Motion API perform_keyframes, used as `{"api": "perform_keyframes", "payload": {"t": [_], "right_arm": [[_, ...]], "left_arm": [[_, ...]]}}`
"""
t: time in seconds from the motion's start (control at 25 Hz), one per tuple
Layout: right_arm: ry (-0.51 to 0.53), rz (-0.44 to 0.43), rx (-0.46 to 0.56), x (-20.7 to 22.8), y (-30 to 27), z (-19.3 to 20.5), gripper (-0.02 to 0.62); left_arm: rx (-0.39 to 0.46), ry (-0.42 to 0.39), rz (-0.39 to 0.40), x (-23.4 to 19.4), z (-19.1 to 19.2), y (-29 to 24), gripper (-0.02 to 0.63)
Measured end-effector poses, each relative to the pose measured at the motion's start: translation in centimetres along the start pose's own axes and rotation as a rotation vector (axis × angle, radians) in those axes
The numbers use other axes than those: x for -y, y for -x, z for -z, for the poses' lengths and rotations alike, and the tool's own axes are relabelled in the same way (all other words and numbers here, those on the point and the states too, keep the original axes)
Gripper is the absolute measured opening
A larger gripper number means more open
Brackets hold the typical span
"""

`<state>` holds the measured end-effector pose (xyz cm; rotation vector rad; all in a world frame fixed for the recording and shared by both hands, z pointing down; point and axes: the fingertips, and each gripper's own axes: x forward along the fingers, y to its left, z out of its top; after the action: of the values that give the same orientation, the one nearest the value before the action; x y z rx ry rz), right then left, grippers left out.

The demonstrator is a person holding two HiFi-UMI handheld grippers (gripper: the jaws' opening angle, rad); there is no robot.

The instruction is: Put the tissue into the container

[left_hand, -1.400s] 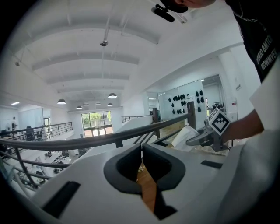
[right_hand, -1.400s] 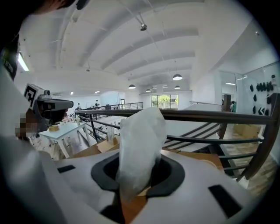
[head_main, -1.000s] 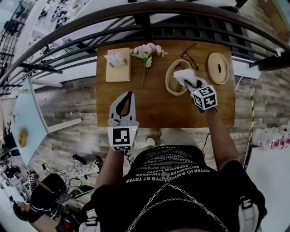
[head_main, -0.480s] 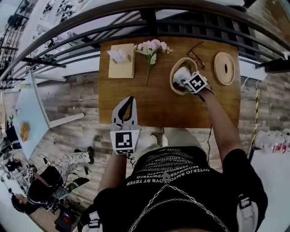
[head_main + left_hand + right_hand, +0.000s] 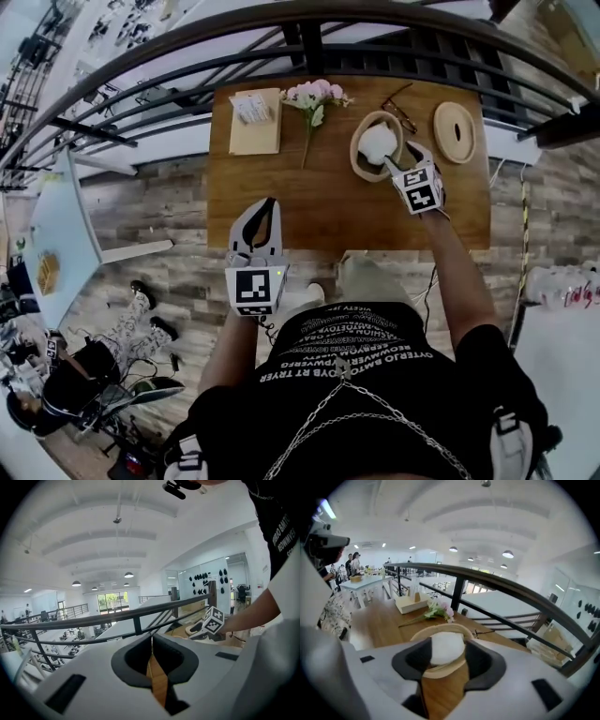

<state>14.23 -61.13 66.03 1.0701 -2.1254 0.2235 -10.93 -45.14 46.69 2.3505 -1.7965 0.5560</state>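
The tissue [image 5: 446, 648] lies as a white crumpled wad inside the container [image 5: 357, 161], an oval wooden bowl toward 2 o'clock on the table [image 5: 309, 202]. The right gripper [image 5: 392, 165] comes at the bowl from about 5 o'clock, with its tips at the near rim. Its jaws are opening. In the right gripper view the wad shows in the gap between them, but it sits down in the bowl and the pads do not seem to press on it, so this looks like the release. The low, rim-level approach probably serves to let the soft wad drop inside the wall and not catch on it.

The left gripper [image 5: 264, 211] hangs over the near table edge at about 7 o'clock, well apart from everything. Its jaws are drawn together to a thin slit with nothing between them, so it appears parked out of the way.

The lid [image 5: 454, 133] rests flat at 3 o'clock of the bowl, likely set aside for closing. The glasses [image 5: 398, 108] are at 1 o'clock, and the flowers [image 5: 314, 95] and tissue box [image 5: 253, 120] lie off toward 10 o'clock.

The bowl's long axis runs roughly 1 to 7 o'clock. The wad itself is rounded, with no clear long axis or pointing end, and it fills the far half of the bowl
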Motion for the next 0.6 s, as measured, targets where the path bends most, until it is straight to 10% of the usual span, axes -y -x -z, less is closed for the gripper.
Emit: {"api": "perform_keyframes", "payload": {"t": [0.12,0.6], "right_arm": [[0.003,0.073,0.108,-0.7,5.3,-1.8,0.032],[-0.007,0.181,0.372,-7.4,24.2,-6.0,0.015]], "left_arm": [[0.047,-0.01,0.03,0.9,-1.1,1.7,0.034],[0.227,0.005,0.084,2.0,-5.6,10.7,0.034]]}}
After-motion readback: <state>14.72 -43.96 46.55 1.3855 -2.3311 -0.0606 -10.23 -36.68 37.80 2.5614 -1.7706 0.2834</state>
